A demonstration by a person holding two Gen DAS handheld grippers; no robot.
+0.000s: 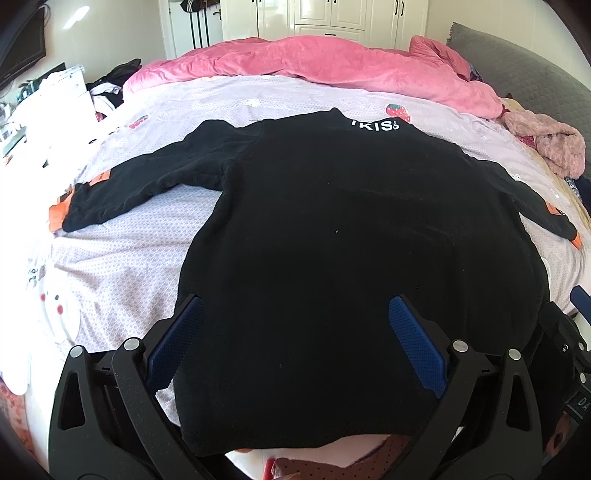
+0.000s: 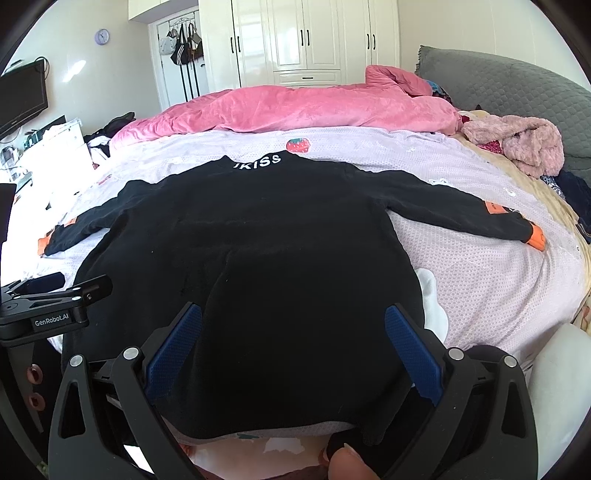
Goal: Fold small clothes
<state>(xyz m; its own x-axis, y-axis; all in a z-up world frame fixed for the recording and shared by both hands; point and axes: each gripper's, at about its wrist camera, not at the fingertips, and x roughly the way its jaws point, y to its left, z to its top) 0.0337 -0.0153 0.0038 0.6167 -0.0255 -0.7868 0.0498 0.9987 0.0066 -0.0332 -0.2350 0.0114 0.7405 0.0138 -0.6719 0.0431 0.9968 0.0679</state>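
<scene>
1 wall clock [image 2: 101,36], right view only.

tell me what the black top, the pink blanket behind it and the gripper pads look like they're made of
Black top: seemingly a soft matte knit, maybe fleece; it reflects nothing and its edges look fuzzy.
Pink blanket: plush, velvety fabric, with a soft sheen along the folds.
Gripper pads: blue, probably rubber or textured plastic, with a fine dotted grip pattern.

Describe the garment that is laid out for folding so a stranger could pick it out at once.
On the lilac patterned bedsheet, in front of the rumpled pink velvet quilt, lies a black long-sleeved top, spread flat with both sleeves out. Unlike the fluffy pink garment near the grey headboard, it has white lettering at the collar and orange cuffs.
</scene>
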